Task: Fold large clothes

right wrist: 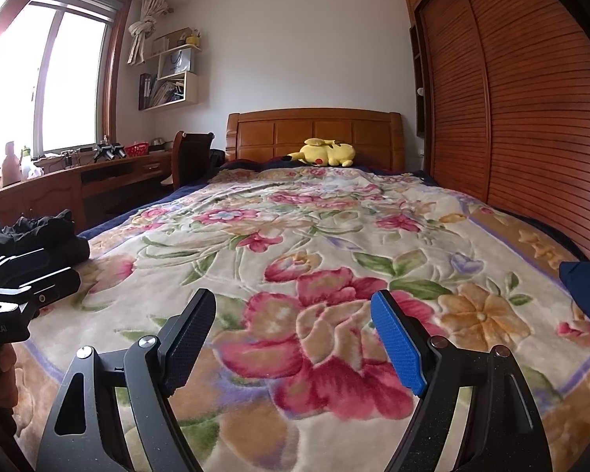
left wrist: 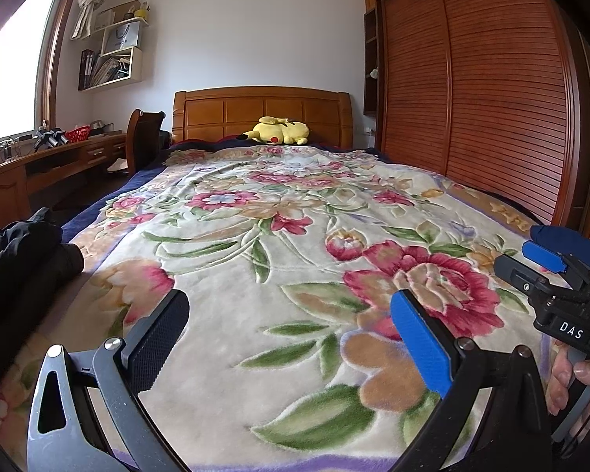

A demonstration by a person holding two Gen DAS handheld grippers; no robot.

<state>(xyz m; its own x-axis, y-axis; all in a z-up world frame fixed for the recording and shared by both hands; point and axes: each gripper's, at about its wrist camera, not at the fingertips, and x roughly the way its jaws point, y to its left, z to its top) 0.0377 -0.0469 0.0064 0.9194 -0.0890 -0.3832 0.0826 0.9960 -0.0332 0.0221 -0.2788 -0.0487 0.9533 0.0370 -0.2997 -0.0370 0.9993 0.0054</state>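
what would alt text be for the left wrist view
The left tool hovers open and empty over a floral blanket covering a bed, with the right tool at the right edge. Dark clothes lie piled at the left edge; a yellow plush toy rests by the wooden headboard.

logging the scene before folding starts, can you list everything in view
dark crumpled clothes: one heap, black, bed's left edge
navy fabric item: one, dark blue, bed's right edge
floral plush blanket: one, cream with pink flowers, covering bed
yellow plush toy: one, by headboard
wooden headboard: one, orange-brown
slatted wooden wardrobe: one, red-brown, right
wooden desk: one, under window
red basket: one, on desk
wall shelves: cream, upper left
left gripper: open, empty
right gripper: open, empty
hand: one, on right handle
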